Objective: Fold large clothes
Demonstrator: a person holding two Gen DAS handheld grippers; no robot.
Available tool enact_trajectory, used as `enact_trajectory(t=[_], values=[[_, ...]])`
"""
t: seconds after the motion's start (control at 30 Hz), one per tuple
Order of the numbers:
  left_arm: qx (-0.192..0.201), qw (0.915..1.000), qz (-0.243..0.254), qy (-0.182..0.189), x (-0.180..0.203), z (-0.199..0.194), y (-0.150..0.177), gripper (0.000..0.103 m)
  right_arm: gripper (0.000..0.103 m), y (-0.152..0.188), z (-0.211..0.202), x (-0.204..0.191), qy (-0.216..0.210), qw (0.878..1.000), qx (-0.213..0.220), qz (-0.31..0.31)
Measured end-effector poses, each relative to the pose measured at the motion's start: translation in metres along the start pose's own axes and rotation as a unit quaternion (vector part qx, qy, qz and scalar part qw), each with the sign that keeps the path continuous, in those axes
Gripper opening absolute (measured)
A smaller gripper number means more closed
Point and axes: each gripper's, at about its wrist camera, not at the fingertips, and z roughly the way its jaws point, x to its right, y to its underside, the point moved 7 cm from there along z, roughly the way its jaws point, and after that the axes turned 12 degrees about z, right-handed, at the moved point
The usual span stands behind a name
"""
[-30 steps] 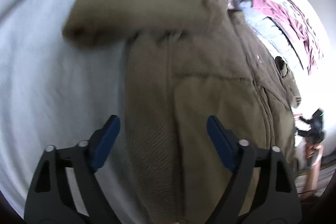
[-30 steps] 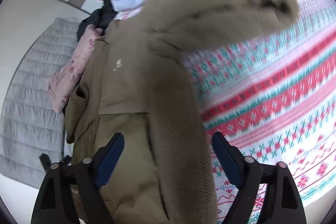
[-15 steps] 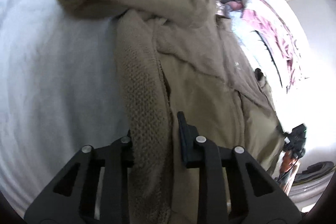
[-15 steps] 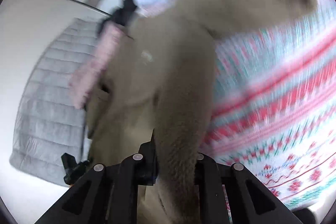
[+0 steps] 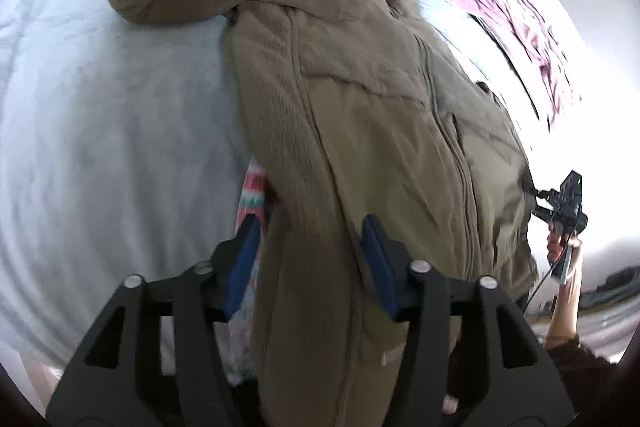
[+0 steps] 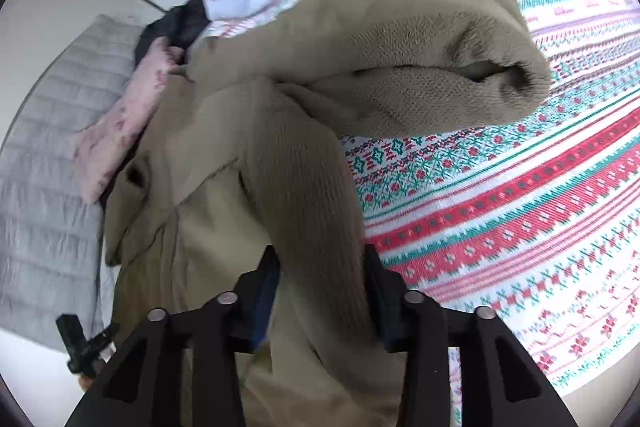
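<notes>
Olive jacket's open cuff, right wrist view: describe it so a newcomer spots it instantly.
Start at the red-and-green patterned blanket filling the right side. The olive fleece jacket lies along its left edge, one sleeve thrown across the blanket. The cuff is that sleeve's far end: a dark gaping mouth, unlike the flat ribbed hem nearer the right gripper.

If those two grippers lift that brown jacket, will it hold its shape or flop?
Probably flop: the jacket already drapes in soft folds, and its sleeve sags open. Its thick fleece looks bulky, so likely fairly heavy. The ribbed hem should grip well, not slip.

Both wrist views close above the bed, facing forward, sharing the olive jacket [image 5: 380,131] [image 6: 256,163]
</notes>
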Motion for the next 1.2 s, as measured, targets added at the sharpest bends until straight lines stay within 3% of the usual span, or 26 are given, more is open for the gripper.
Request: enact_trajectory(t=[0.07, 0.2, 0.3, 0.37, 0.47, 0.5, 0.57, 0.63, 0.7, 0.77, 0.87, 0.9, 0.97, 1.0, 1.03, 1.1, 1.13, 1.2], values=[[-0.008, 0.9998, 0.017, 0.0, 0.008, -0.003, 0.012, 0.061, 0.068, 0.015, -0.01, 0.005, -0.007, 1.0, -0.003, -0.014], [-0.034, 0.999, 0.028, 0.002, 0.008, 0.006, 0.048, 0.064, 0.074, 0.051, -0.025, 0.028, -0.008, 0.999, -0.013, -0.038], [-0.053, 0.9979, 0.032, 0.018, 0.008, 0.015, 0.08, 0.065, 0.074, 0.078, -0.026, 0.053, 0.01, 0.999, -0.032, -0.038], [-0.044, 0.998, 0.039, 0.023, 0.011, 0.014, 0.094, 0.066, 0.074, 0.091, -0.026, 0.066, 0.016, 0.999, -0.037, -0.037], [-0.034, 0.9983, 0.035, 0.033, 0.016, 0.015, 0.102, 0.062, 0.073, 0.104, -0.015, 0.07, -0.011, 0.998, -0.059, -0.027], [-0.034, 0.9984, 0.034, 0.03, 0.018, 0.015, 0.102, 0.044, 0.056, 0.109, -0.013, 0.067, -0.026, 0.997, -0.067, -0.025], [-0.033, 0.9985, 0.032, 0.03, 0.028, 0.007, 0.101, 0.023, 0.022, 0.118, -0.014, 0.056, -0.046, 0.996, -0.079, -0.023], [0.001, 0.9991, 0.025, 0.034, 0.042, -0.016, 0.093, 0.021, 0.02, 0.121, -0.032, 0.037, -0.071, 0.995, -0.063, -0.037], [0.064, 0.9968, 0.025, 0.041, 0.056, -0.058, 0.076, 0.02, 0.019, 0.122, -0.064, 0.018, -0.108, 0.992, -0.035, -0.057], [0.082, 0.9959, 0.031, 0.025, 0.059, -0.078, 0.068, 0.021, 0.019, 0.125, -0.096, 0.008, -0.106, 0.991, -0.006, -0.083], [0.013, 0.9967, 0.038, -0.071, 0.042, -0.064, 0.079, 0.031, 0.024, 0.131, -0.092, 0.014, -0.036, 0.994, -0.015, -0.101], [-0.022, 0.9944, 0.039, -0.096, 0.035, -0.052, 0.088, 0.035, 0.03, 0.133, -0.082, 0.022, 0.008, 0.994, -0.024, -0.105], [-0.055, 0.9894, 0.032, -0.13, 0.026, -0.042, 0.099, 0.035, 0.036, 0.138, -0.064, 0.037, 0.088, 0.988, -0.036, -0.119], [-0.056, 0.9873, 0.033, -0.145, 0.022, -0.042, 0.1, 0.036, 0.04, 0.135, -0.062, 0.04, 0.103, 0.987, -0.034, -0.122], [-0.045, 0.9861, 0.036, -0.156, 0.021, -0.046, 0.097, 0.044, 0.041, 0.131, -0.064, 0.042, 0.109, 0.986, -0.025, -0.122], [-0.017, 0.986, 0.038, -0.162, 0.023, -0.056, 0.086, 0.073, 0.046, 0.117, -0.074, 0.04, 0.114, 0.986, 0.003, -0.119], [0.006, 0.9858, 0.041, -0.163, 0.028, -0.063, 0.077, 0.076, 0.049, 0.104, -0.08, 0.033, 0.114, 0.986, 0.022, -0.118], [0.048, 0.9847, 0.05, -0.16, 0.039, -0.074, 0.054, 0.081, 0.066, 0.075, -0.091, 0.024, 0.122, 0.982, 0.073, -0.124]])
